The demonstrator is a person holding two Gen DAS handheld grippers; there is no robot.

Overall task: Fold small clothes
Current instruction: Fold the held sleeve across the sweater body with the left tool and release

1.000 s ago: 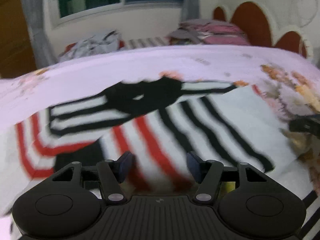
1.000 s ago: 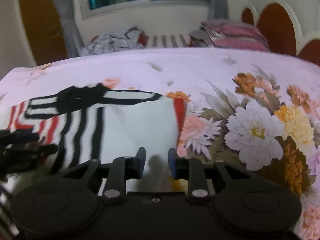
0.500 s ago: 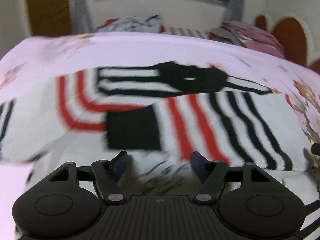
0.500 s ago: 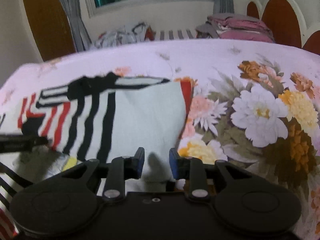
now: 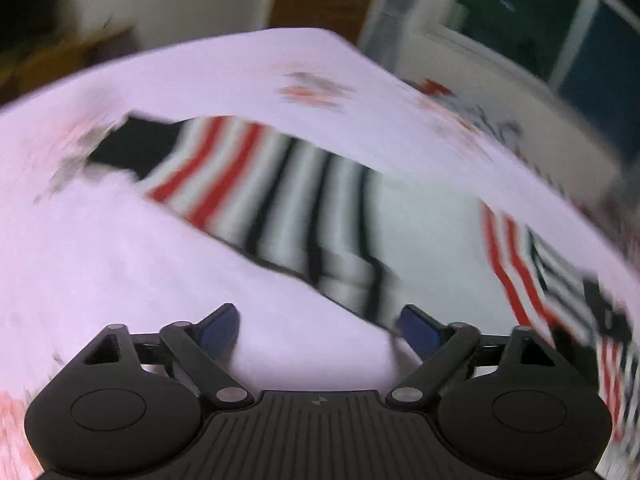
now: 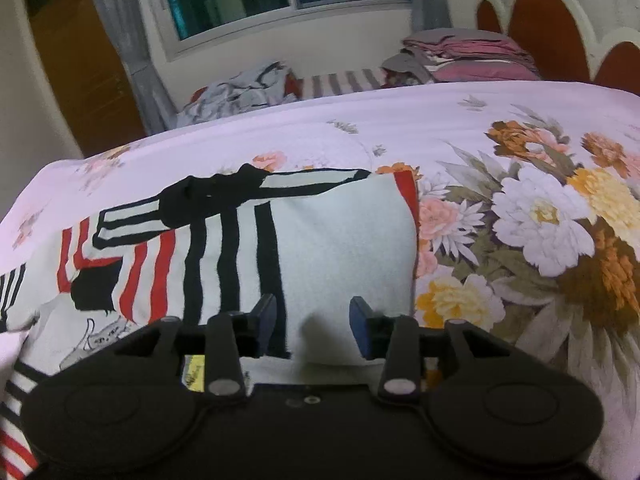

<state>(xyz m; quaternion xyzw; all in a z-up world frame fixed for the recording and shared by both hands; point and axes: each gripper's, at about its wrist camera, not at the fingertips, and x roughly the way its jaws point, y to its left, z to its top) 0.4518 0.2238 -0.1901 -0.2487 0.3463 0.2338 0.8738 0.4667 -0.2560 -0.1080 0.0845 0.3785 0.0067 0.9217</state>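
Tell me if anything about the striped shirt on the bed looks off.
The striped shirt is only half folded: its black-cuffed sleeve lies crooked across the front, and the left side bunches up. The right edge on the flowered bedsheet is straight. Nothing looks torn or stained.

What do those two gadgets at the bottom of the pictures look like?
Each hand-held gripper, left and right, is matte black plastic: two round discs flank a central body, ribbed on the left one. Hinged black bars with silver pivot pins carry two fingers with dark blue pads.
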